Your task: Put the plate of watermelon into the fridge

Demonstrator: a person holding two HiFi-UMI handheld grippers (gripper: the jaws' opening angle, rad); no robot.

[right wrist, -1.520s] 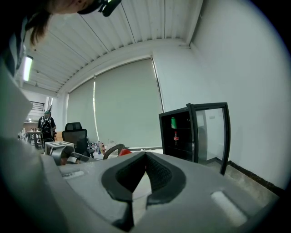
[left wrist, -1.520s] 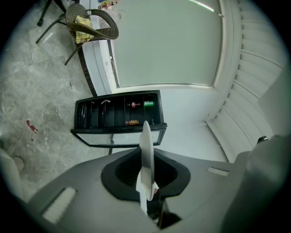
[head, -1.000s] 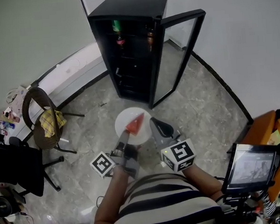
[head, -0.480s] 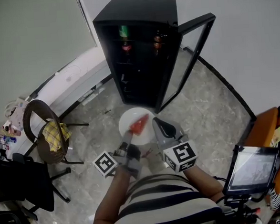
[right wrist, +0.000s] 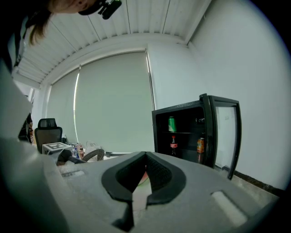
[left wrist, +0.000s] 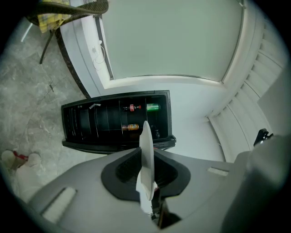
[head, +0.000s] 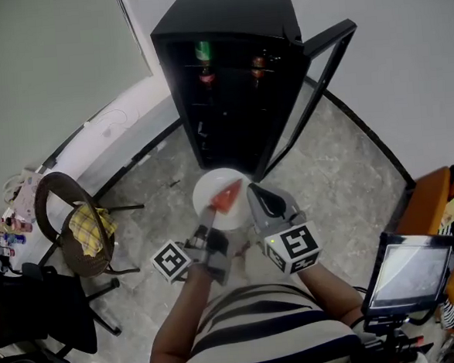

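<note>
The left gripper (head: 208,217), nearest to the person, is clamped on the near rim of the plate (head: 209,187). In the left gripper view the white plate stands edge-on between the two pads. The right gripper (head: 254,195) sits at the plate's right rim. Its jaws are drawn nearly together on a pale strip with some red and green behind it. I take this for the same rim and the fruit, so this gripper seems to pinch the plate too. The watermelon (head: 226,195) slice lies loose on the plate, toward its right side, just ahead of both grippers. The plate is in the air above the stone floor (head: 335,169), in front of the fridge and not yet inside.

Further on stands the black fridge (head: 223,18). Its glass door (head: 308,93) is open to the right, and a few drinks (head: 206,76) are on the upper shelves.

The main danger, I think, is tilt. The hold is on the rim only, so if the grippers do not move together, the plate may tip and the slice slide off. The plate could also knock against the door edge or a shelf front on the way in.
</note>
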